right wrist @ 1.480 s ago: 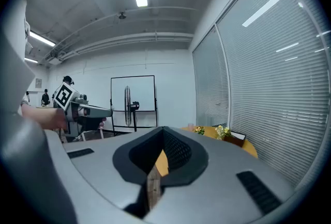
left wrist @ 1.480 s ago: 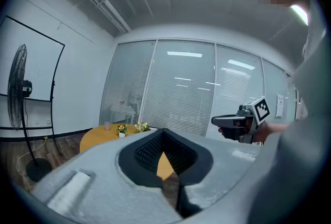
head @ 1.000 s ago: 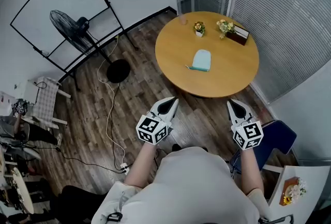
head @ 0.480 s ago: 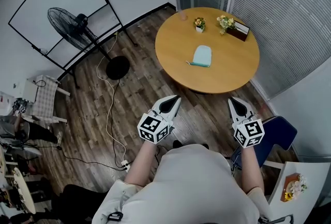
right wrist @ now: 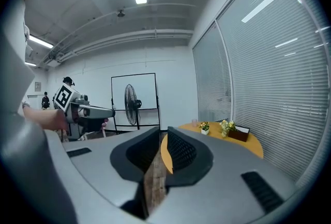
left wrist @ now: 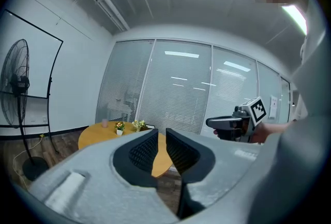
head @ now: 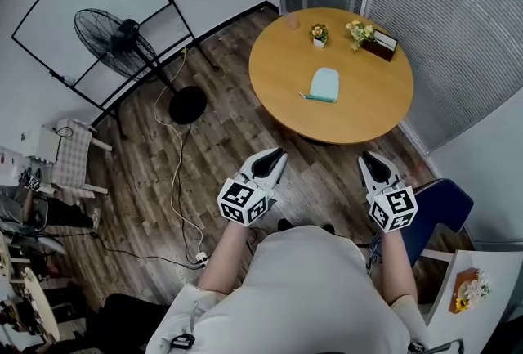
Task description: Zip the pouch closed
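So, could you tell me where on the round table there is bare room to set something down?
The near half of the table, between the pouch and the near rim, is bare; so is the right side. The far edge is crowded: cup, flower pot, brown box.

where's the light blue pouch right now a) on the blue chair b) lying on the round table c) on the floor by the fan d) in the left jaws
b: the pouch lies on the round table, well ahead of the left gripper and right gripper, whose jaws hold nothing.
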